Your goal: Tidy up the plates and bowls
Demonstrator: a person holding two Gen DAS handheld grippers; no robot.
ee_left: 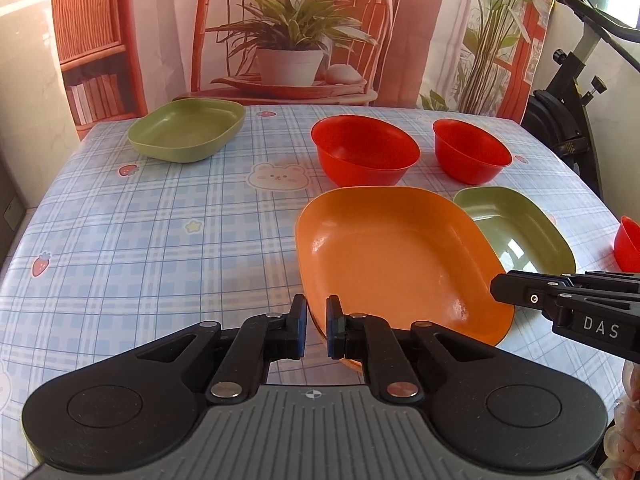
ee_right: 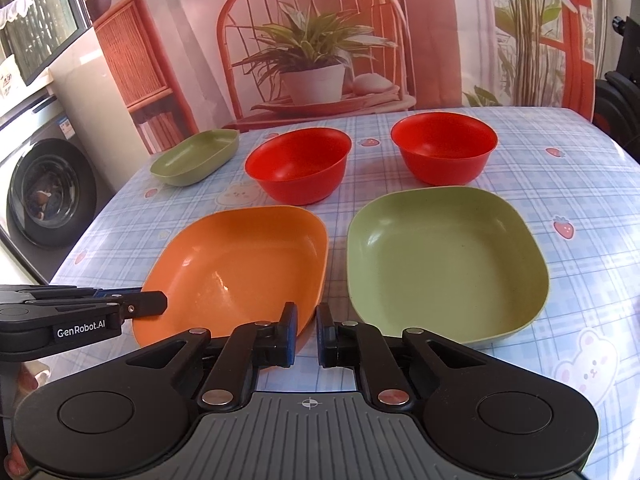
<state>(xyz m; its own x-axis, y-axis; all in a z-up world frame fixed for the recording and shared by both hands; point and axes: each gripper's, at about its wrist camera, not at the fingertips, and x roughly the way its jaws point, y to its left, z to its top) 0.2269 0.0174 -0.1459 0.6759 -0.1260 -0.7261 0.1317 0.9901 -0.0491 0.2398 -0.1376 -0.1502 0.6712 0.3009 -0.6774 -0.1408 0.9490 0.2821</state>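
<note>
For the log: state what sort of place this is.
Likely a home, staged for filming: a washing machine beside a table with a cartoon cloth, and a printed backdrop of chair and plant behind.

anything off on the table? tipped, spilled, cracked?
Nothing stands out. The orange plate, two green plates and red bowls sit upright and empty on the tablecloth; no visible spills or cracks.

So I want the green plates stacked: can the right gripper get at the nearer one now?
Probably yes: the nearer green plate lies empty just right of the right gripper, its near rim clear of other dishes. The gripper is shut, so it must open first.
</note>
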